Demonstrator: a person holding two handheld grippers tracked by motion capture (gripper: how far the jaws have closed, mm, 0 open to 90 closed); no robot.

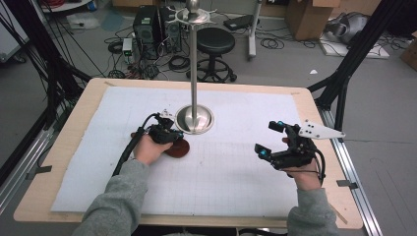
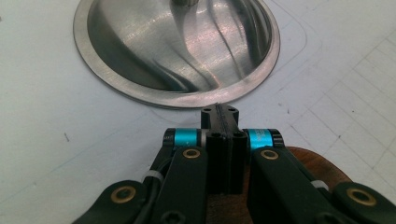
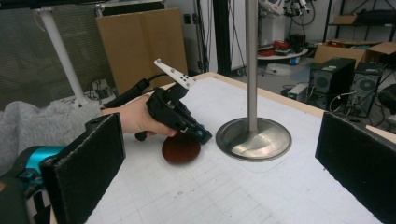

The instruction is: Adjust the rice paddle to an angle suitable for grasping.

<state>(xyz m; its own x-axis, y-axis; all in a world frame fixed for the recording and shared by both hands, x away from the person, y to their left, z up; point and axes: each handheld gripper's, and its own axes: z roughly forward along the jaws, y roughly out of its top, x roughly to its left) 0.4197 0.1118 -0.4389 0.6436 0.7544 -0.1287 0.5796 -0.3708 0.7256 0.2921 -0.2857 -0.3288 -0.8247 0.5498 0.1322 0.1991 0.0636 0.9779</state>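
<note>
A steel stand rises from a round dished base (image 1: pixel 194 119) at the middle of the white mat. A flat brown wooden disc (image 1: pixel 179 149) lies on the mat just in front of and left of that base. My left gripper (image 1: pixel 176 134) hovers low over the disc, jaws pressed together with nothing between them; its tip (image 2: pixel 219 112) nearly reaches the base's rim (image 2: pixel 177 99), and the disc (image 2: pixel 322 168) peeks out underneath. My right gripper (image 1: pixel 268 137) is held at the right, pads wide apart and empty, facing the left gripper (image 3: pixel 180 114), the disc (image 3: pixel 181 148) and the base (image 3: pixel 254 139).
The white gridded mat (image 1: pixel 236 172) covers a wooden table (image 1: pixel 64 162). The stand's pole (image 1: pixel 193 64) carries a small tray at the top. Behind the table are a black stool (image 1: pixel 215 46), computer towers (image 1: pixel 146 27), cables and cardboard boxes.
</note>
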